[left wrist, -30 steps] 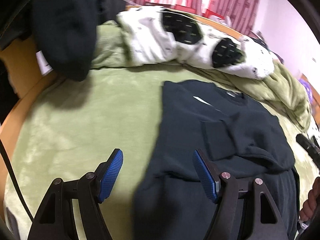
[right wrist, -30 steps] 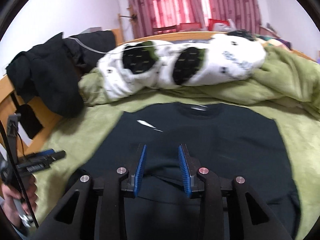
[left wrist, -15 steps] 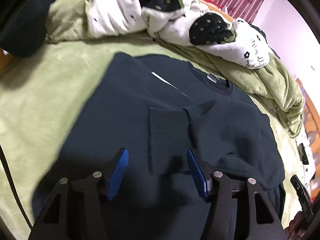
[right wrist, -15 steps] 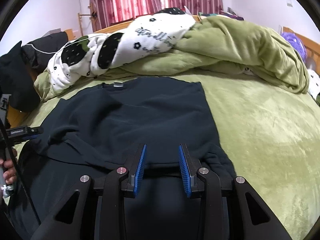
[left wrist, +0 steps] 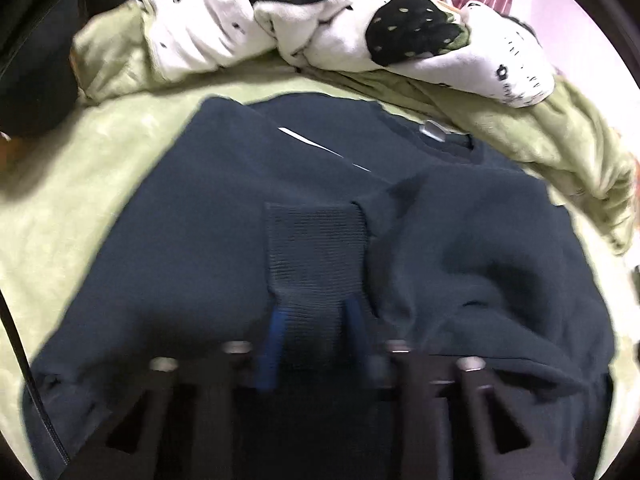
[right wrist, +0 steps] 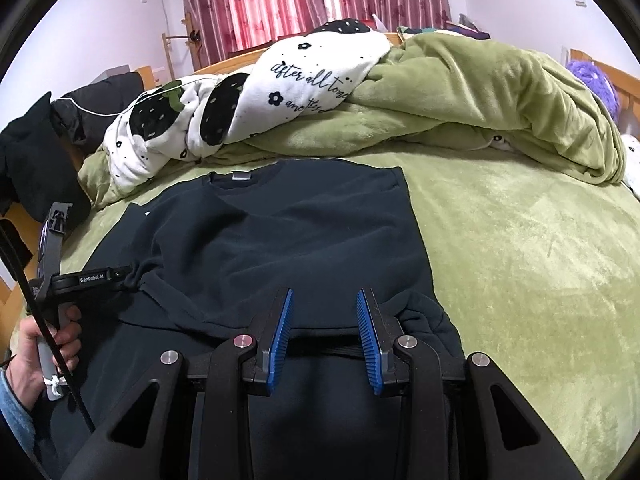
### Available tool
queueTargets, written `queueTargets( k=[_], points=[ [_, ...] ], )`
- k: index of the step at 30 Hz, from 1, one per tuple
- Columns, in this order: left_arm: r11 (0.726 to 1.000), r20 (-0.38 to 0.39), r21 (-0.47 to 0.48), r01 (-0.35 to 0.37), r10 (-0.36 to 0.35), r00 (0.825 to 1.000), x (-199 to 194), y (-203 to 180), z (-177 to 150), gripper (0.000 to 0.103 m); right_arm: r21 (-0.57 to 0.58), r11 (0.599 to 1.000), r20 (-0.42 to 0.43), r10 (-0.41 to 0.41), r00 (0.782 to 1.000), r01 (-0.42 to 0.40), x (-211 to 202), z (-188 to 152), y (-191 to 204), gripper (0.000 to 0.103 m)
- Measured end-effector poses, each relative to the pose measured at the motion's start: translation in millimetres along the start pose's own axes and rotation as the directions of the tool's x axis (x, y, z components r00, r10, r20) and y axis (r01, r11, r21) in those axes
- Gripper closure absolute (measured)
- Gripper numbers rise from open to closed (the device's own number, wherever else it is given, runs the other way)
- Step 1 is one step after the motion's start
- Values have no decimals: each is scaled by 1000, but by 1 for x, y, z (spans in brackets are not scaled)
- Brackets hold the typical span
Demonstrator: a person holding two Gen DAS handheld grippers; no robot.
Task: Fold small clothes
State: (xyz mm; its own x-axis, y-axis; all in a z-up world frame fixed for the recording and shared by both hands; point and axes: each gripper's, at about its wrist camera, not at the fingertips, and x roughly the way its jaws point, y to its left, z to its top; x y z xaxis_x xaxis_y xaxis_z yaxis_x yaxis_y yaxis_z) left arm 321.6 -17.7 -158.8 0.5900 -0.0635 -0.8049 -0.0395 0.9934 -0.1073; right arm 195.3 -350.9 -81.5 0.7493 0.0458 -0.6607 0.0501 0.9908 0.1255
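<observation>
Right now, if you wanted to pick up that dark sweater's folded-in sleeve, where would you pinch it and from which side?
Probably at the ribbed cuff, coming from the hem side, low and flat. The cuff is the sleeve's free end, lying on top of the dark sweater and pointing toward the hem, so its edge is reachable. The left gripper appears to be closing on exactly that edge; the right gripper is open over the hem.

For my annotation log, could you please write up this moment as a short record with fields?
surface: green blanket on a bed
garment: dark sweatshirt lying flat, collar toward the far side
folded part: sleeve laid across the chest, ribbed cuff on top
left gripper: shut on the ribbed cuff; image is blurred
right gripper: open, above the sweatshirt near its right side, gripping nothing
background: white strawberry-print quilt bunched behind the collar
</observation>
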Motion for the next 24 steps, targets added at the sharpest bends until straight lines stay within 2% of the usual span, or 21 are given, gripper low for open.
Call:
queueTargets(
  k=[2, 4, 8, 12, 19, 22, 24],
  points=[
    [1000, 27, 30, 9, -10, 1000, -11, 2, 1, 92, -15, 1000, 10, -26, 1000, 26, 0, -2, 0, 70],
    [1000, 43, 15, 26, -27, 999, -24, 11, 3, 93, -26, 998, 14, -52, 999, 53, 1, -3, -1, 70],
    [1000, 101, -18, 16, -14, 995, -56, 39, 12, 93, -3, 998, 3, -68, 998, 68, 6, -4, -8, 70],
    [999, 118, -38, 16, -11, 993, -69, 60, 18, 93, 21, 996, -2, -87, 996, 87, 10, -4, -17, 70],
    [999, 48, -39, 18, -16, 999, -48, 65, 0, 93, 39, 993, -12, -112, 994, 112, 18, -6, -24, 70],
    [998, 20, -57, 9, -8, 1000, -45, 65, -3, 89, 30, 990, -28, -138, 990, 138, 27, -9, -28, 70],
    [998, 14, -57, -1, 2, 1000, -46, 65, -1, 82, 37, 988, -46, -147, 988, 148, 33, -10, -32, 68]
  ],
)
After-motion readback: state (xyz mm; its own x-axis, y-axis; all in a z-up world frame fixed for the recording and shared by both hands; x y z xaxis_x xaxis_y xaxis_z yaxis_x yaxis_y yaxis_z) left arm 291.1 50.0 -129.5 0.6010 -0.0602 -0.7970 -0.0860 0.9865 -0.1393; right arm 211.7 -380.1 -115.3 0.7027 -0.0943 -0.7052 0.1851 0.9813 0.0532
